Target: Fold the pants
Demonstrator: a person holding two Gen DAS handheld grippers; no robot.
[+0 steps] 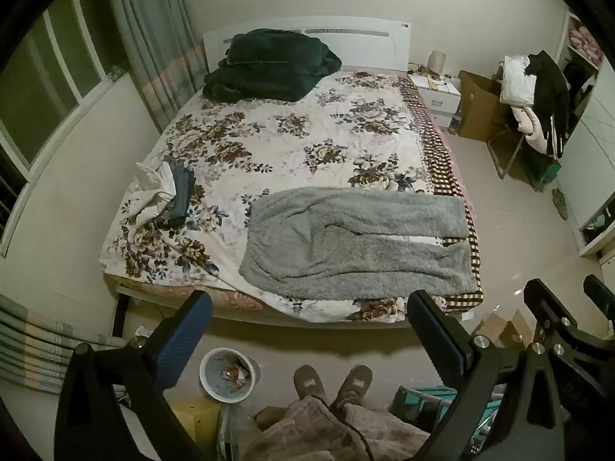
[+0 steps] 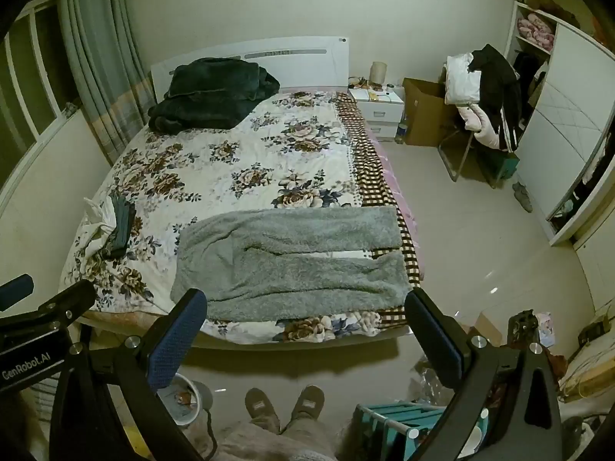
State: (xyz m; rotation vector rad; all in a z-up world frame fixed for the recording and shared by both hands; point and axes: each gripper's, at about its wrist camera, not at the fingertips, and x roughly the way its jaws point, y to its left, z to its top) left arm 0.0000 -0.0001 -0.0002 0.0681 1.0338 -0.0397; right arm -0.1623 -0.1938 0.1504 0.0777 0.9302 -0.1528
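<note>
Taking the bed [image 1: 269, 142] as the landmark and going left to right: a curtain [image 1: 146, 38] hangs beside its head on the window side. On the bed's left edge lies a small heap of white and dark clothes [image 1: 165, 196], probably pushed aside to leave working room. At the head of the bed a dark blanket [image 1: 269, 65] is piled, also out of the way.

The pants [image 1: 353, 242], grey and fleecy, lie flat across the foot end of the bed, nearest the person. The waist points toward the bed's left, and the two legs run toward its right edge, with a narrow gap between them. Spread like this, they look ready for a first fold, one leg over the other; I judge no fold has yet been made.

Below the foot of the bed, a bin [image 1: 228, 374] stands on the floor left of the person's slippers [image 1: 332, 382].

The left gripper [image 1: 307, 330] hangs off the foot of the bed, pointing down at the pants, its fingers spread wide and empty. The right gripper [image 2: 307, 330] is held beside it, likewise released with nothing between its fingers. Neither touches the cloth.

Right of the bed stand a nightstand [image 1: 438, 92], a box [image 1: 480, 103] and a chair [image 1: 538, 107] loaded with clothes.
</note>
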